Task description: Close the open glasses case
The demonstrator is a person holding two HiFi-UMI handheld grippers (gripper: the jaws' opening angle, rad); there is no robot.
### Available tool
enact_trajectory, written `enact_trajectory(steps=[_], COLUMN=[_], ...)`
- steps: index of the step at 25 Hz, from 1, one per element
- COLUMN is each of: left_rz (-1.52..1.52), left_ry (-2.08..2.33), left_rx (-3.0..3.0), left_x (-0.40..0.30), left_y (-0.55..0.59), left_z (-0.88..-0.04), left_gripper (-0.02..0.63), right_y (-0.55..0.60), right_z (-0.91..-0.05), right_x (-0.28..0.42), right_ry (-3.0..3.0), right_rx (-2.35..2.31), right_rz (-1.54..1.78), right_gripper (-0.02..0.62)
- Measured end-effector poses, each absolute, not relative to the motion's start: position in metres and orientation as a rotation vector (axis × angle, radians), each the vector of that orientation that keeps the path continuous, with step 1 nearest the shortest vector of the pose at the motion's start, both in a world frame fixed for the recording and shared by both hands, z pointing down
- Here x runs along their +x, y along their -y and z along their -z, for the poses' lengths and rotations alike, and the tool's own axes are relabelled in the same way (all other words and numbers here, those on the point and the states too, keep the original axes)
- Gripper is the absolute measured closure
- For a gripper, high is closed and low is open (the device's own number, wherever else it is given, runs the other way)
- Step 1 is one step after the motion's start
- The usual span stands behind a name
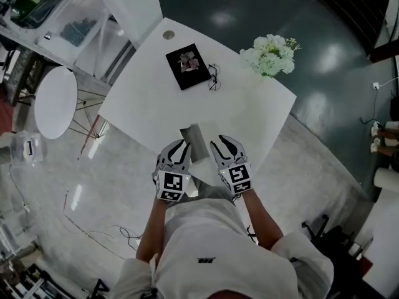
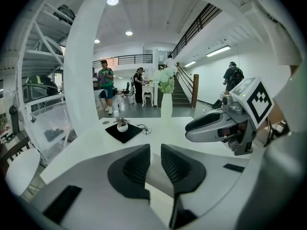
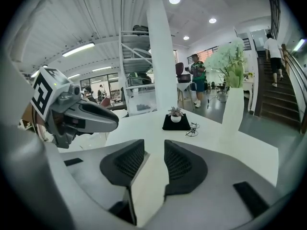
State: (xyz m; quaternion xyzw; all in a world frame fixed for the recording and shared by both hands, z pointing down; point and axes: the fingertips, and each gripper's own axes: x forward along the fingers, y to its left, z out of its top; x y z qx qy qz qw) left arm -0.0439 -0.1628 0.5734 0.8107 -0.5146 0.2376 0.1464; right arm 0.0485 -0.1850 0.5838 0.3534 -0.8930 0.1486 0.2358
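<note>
The grey glasses case (image 1: pixel 195 142) lies at the near edge of the white table (image 1: pixel 149 98), its long axis running away from the person, and the two grippers flank it. The left gripper (image 1: pixel 176 148) is just left of the case and the right gripper (image 1: pixel 225 146) just right of it, about equally near. Each has its jaws narrowly apart, holding nothing. Well beyond the case lie spectacles (image 1: pixel 214 78) beside a black mat (image 1: pixel 187 78). Which side the lid hinges on is hard to make out — the case's near end is tucked between the grippers
</note>
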Motion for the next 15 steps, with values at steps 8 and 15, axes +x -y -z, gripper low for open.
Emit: enact_trajectory(steps=[8,15], left_rz=[-0.719,-0.718], left_ry=[1.42,1.376], left_rx=[2.33,2.313], left_x=[-0.038,-0.035], left_y=[0.172,0.176], left_z=[-0.604,-0.625], left_gripper=[0.525,0.526], right_y=[0.193,0.196], right_z=[-0.604,-0.622], right_x=[0.047,0.048], right_ry=[2.416,2.382], right_rx=[1.022,1.033], right_rz=[-0.447,-0.477], right_gripper=[0.469,0.474])
